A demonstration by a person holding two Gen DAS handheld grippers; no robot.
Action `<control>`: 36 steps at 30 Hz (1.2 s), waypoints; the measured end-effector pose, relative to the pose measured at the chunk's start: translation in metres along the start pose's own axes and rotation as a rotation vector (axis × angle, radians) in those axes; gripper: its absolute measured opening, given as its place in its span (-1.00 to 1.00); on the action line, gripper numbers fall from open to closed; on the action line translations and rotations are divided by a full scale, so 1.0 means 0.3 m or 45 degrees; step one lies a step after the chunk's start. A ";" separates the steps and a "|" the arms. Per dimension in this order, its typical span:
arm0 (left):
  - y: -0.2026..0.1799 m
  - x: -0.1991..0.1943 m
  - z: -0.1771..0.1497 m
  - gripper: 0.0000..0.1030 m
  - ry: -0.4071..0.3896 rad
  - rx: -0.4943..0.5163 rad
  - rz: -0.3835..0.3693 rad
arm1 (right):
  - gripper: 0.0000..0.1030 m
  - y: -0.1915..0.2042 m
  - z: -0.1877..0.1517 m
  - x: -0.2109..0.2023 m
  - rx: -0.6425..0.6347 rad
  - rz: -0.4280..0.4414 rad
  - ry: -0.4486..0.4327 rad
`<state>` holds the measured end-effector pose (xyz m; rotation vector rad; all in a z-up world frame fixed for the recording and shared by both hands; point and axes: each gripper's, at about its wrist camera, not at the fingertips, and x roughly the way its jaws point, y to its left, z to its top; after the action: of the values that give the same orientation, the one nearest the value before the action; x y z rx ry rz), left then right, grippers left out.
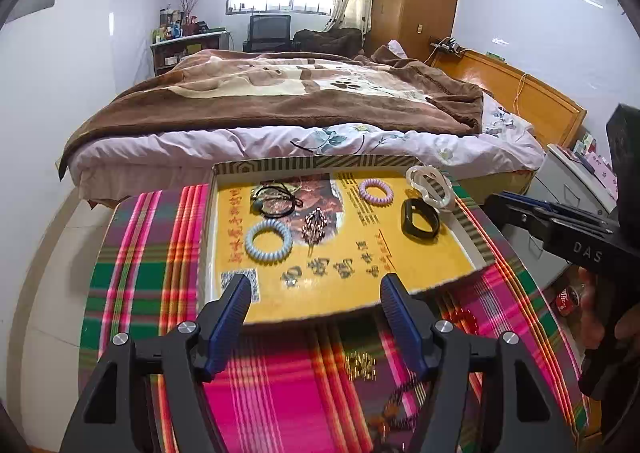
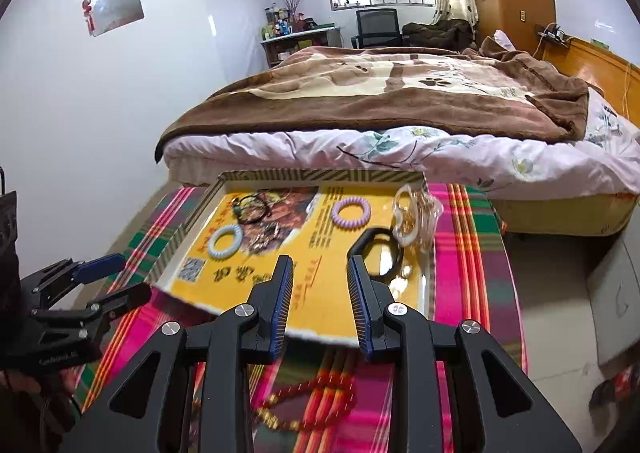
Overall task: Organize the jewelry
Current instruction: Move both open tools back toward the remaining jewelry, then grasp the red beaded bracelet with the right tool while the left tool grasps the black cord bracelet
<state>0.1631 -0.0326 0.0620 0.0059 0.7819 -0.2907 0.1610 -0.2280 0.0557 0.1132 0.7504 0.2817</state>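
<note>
A yellow printed tray [image 1: 312,163] with a striped rim lies on a plaid cloth. In it are a black cord necklace [image 1: 276,199], a pale blue spiral tie [image 1: 268,239], a purple spiral tie [image 1: 376,191], a beaded hair clip [image 1: 314,227], a black band [image 1: 420,217] and a clear bangle [image 1: 430,185]. My left gripper [image 1: 316,293] hovers open over the tray's near edge, holding nothing. In the right wrist view, my right gripper [image 2: 319,269] stands open with a narrower gap above the tray [image 2: 320,175], beside the black band [image 2: 380,253]. Below it, a red bead bracelet [image 2: 312,393] lies on the cloth.
Gold beads [image 1: 360,367], a dark bead string [image 1: 400,401] and red beads [image 1: 464,319] lie on the plaid cloth [image 1: 152,253] in front of the tray. A bed with a brown blanket [image 1: 280,93] stands just behind. A grey cabinet [image 1: 568,181] is at the right.
</note>
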 end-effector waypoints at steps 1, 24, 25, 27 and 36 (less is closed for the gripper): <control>0.004 -0.014 -0.011 0.30 -0.005 -0.006 0.000 | -0.43 0.000 -0.016 -0.015 0.006 0.006 -0.001; 0.196 -0.157 -0.364 0.34 0.057 -0.233 0.011 | -0.02 0.077 -0.388 0.035 -0.237 0.007 0.211; 0.197 -0.156 -0.372 0.34 0.063 -0.232 0.008 | -0.02 0.091 -0.395 0.043 -0.274 -0.001 0.219; 0.199 -0.156 -0.386 0.34 0.072 -0.232 0.006 | -0.02 0.120 -0.406 0.054 -0.369 -0.013 0.223; 0.195 -0.135 -0.409 0.35 0.103 -0.244 -0.002 | -0.02 0.158 -0.400 0.119 -0.519 -0.025 0.253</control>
<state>0.0660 0.0478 -0.0033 -0.1641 0.8877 -0.2170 0.0934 -0.1721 -0.0456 -0.3115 0.8755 0.4259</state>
